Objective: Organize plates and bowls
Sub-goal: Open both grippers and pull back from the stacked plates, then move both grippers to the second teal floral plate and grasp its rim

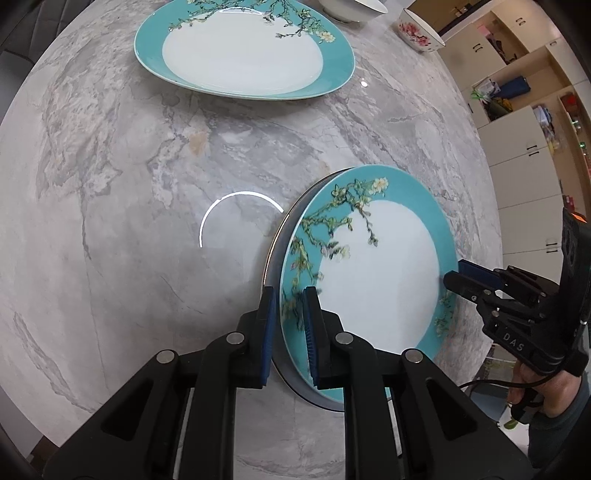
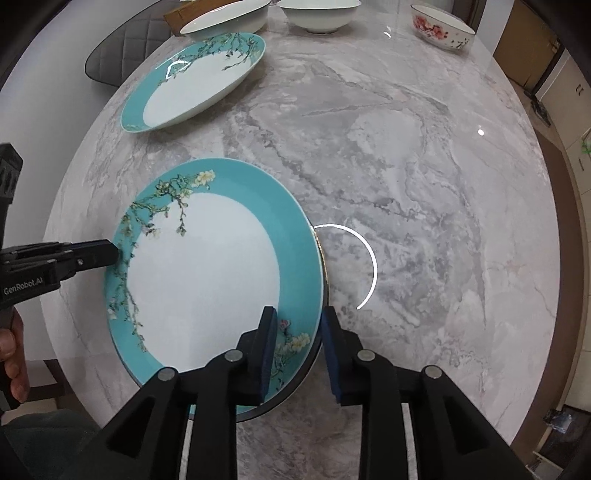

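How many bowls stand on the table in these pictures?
3, all at the far edge: a wide white bowl behind the far teal plate, a second white bowl beside it, and a pink-flowered bowl further right. More could be out of view.

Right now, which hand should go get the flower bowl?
Right. The right gripper is open, loose around the plate's rim, and the flower bowl sits far off on its side. The left gripper is at the plate's opposite rim, farther away.
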